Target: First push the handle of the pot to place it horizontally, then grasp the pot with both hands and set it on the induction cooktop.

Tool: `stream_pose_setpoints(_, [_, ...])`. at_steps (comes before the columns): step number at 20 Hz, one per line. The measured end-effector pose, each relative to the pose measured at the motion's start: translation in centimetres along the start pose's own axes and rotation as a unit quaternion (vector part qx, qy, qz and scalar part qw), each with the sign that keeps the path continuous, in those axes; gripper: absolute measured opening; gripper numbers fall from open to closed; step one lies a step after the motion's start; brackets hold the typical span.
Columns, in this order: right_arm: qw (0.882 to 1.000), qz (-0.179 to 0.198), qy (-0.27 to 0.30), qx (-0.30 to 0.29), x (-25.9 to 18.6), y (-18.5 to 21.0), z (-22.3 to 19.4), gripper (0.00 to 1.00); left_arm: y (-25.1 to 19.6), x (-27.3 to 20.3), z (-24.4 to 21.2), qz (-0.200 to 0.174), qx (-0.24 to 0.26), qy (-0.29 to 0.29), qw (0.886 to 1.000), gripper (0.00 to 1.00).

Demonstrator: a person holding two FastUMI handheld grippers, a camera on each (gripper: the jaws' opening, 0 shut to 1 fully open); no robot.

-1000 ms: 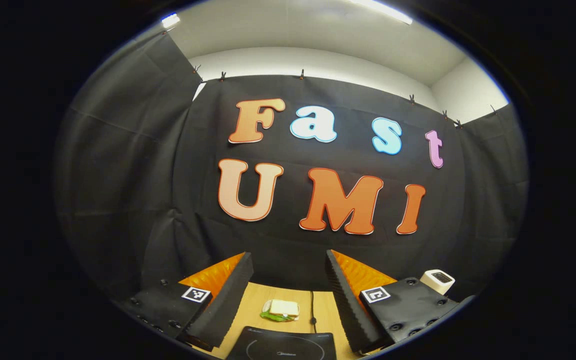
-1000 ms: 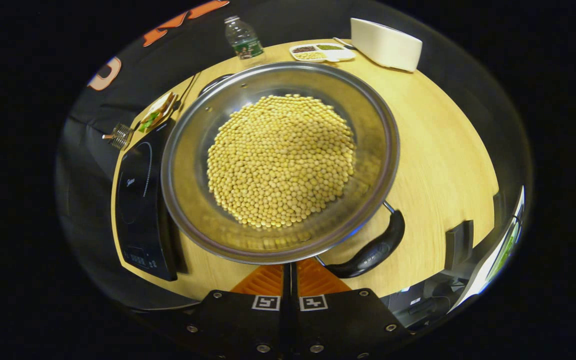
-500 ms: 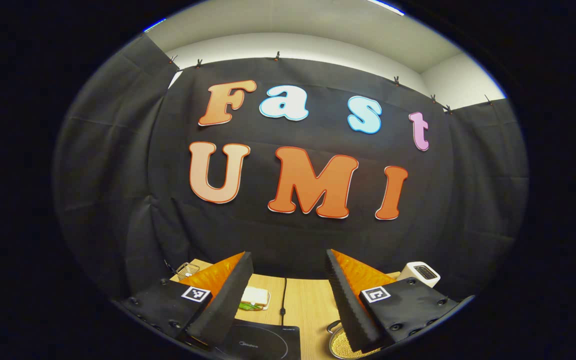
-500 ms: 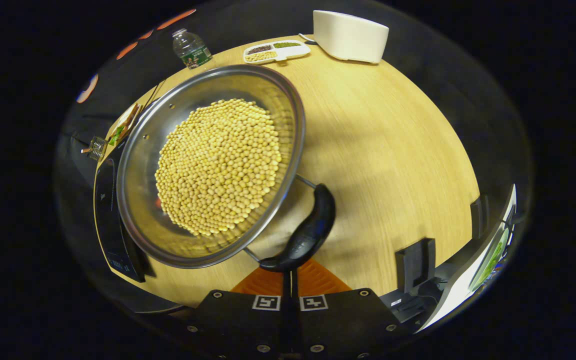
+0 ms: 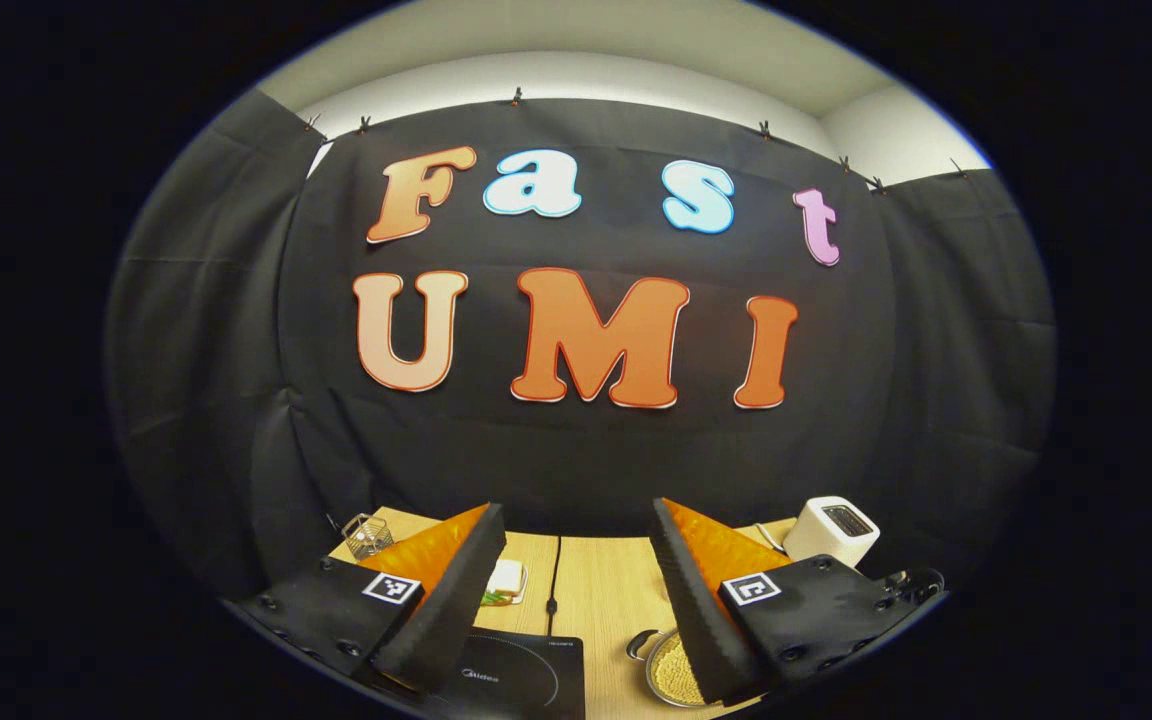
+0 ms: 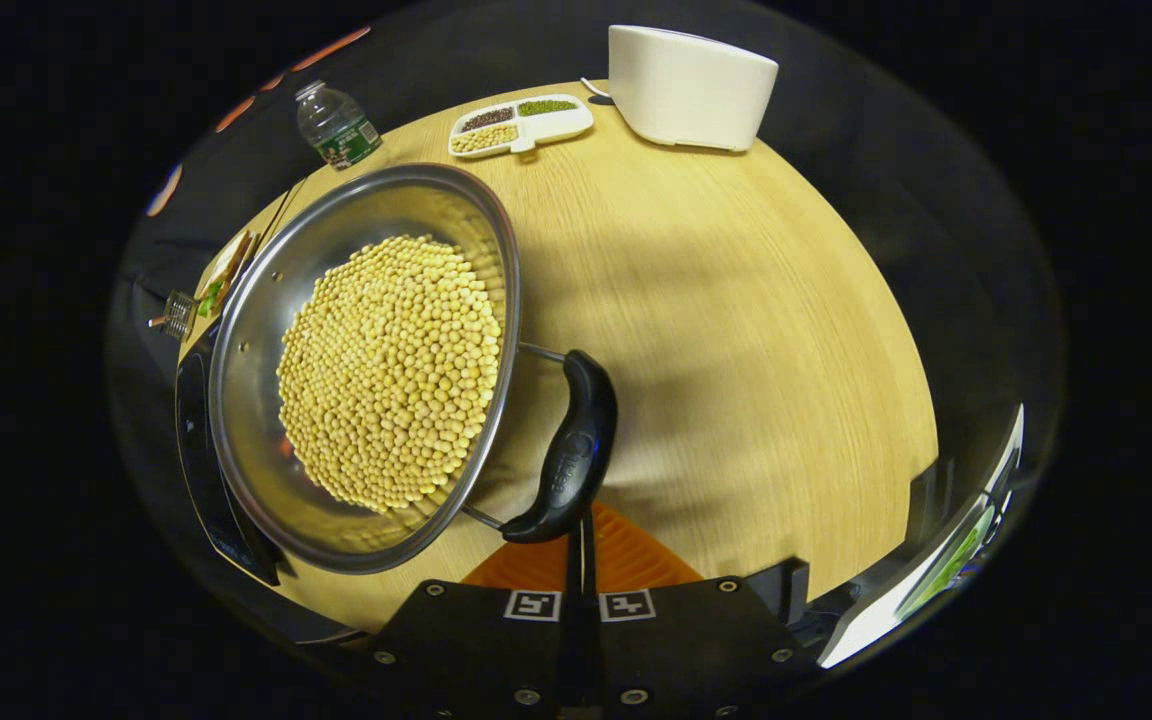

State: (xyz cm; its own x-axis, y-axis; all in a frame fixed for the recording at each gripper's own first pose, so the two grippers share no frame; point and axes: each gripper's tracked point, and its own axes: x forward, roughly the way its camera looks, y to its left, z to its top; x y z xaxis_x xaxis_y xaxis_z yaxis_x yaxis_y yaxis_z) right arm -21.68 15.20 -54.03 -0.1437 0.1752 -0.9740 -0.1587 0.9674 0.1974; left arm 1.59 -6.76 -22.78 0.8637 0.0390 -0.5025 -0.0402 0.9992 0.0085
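Pot (image 6: pixel 366 370): steel, full of yellow beans, now left of centre in the right gripper view, overlapping the cooktop (image 6: pixel 198 450).
Right gripper (image 6: pixel 581 545): fingers pressed together, empty, tips just below the black handle (image 6: pixel 571 450).
Handle: swung from right to directly ahead.
Left gripper (image 5: pixel 576 590): spread wide, empty, tilted lower than before.

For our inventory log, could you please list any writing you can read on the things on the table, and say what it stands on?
Nothing reads reliably.
Induction cooktop: small pale brand word, too blurred to read.
Pot handle: embossed mark, too small to read.
Bottle: green label, too small to read.
Right tool: square coded markers, no words.
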Motion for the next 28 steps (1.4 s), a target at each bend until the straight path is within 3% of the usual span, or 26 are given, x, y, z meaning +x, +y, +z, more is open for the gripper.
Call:
stream_pose_setpoints(7, [1.0,-0.007,-0.014,-0.016,0.8,-1.6,4.7,0.0,-0.1,-0.6,-4.9,0.009,0.018,0.075,0.997,0.95])
stream_pose_setpoints(15, [0.998,-0.009,-0.029,-0.049,3.3,-2.6,9.4,0.0,-3.1,-1.2,-11.9,-0.008,0.017,0.182,0.983,0.95])
stream_pose_setpoints(24, [0.996,-0.016,-0.034,-0.085,4.4,-2.0,11.8,0.0,-6.3,-1.4,-19.4,-0.019,-0.03,0.291,0.956,0.95])
stream_pose_setpoints(28, [0.995,-0.017,-0.035,-0.089,3.6,-3.0,11.6,0.01,-7.8,-1.0,-22.9,-0.028,-0.056,0.342,0.938,0.95])
